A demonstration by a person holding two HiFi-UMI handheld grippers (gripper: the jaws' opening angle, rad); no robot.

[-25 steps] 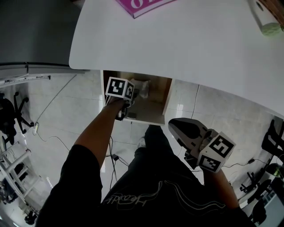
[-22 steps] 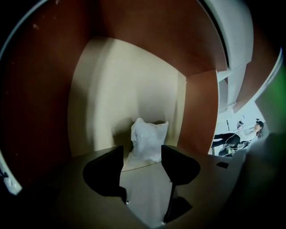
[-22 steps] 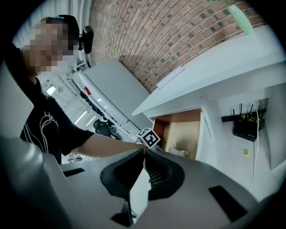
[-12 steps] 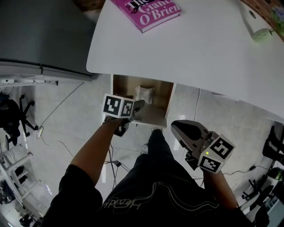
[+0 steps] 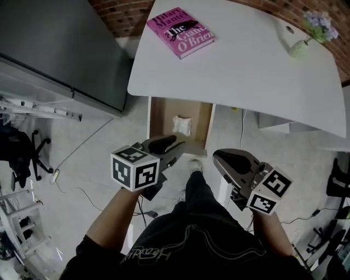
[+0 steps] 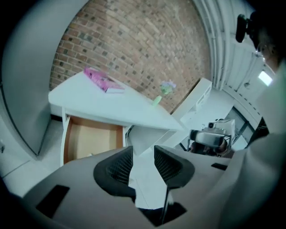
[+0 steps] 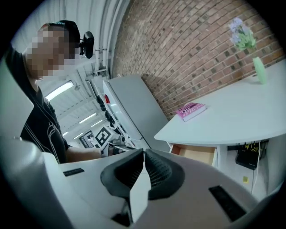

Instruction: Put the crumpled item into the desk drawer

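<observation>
The crumpled white item (image 5: 182, 125) lies inside the open wooden drawer (image 5: 157, 117) under the white desk (image 5: 246, 71). My left gripper (image 5: 176, 144) hangs above and in front of the drawer, well apart from the item. Its jaws stand open and have just been closing, with nothing between them. In the left gripper view the left gripper (image 6: 143, 154) points over the drawer (image 6: 91, 138); the item is hidden there. My right gripper (image 5: 219, 156) is to the right of the drawer, jaws shut and empty. The right gripper (image 7: 144, 155) looks past the drawer (image 7: 196, 153).
A pink book (image 5: 180, 31) and a green vase with flowers (image 5: 306, 35) stand on the desk. A grey cabinet (image 5: 65, 49) is at the left against the brick wall (image 5: 131, 16). An office chair (image 5: 22, 153) and cables lie on the tiled floor.
Both grippers have risen. The left one has drawn back from the drawer toward me, leaving the crumpled item in the drawer. The head view has lifted and shows more of the desk.
</observation>
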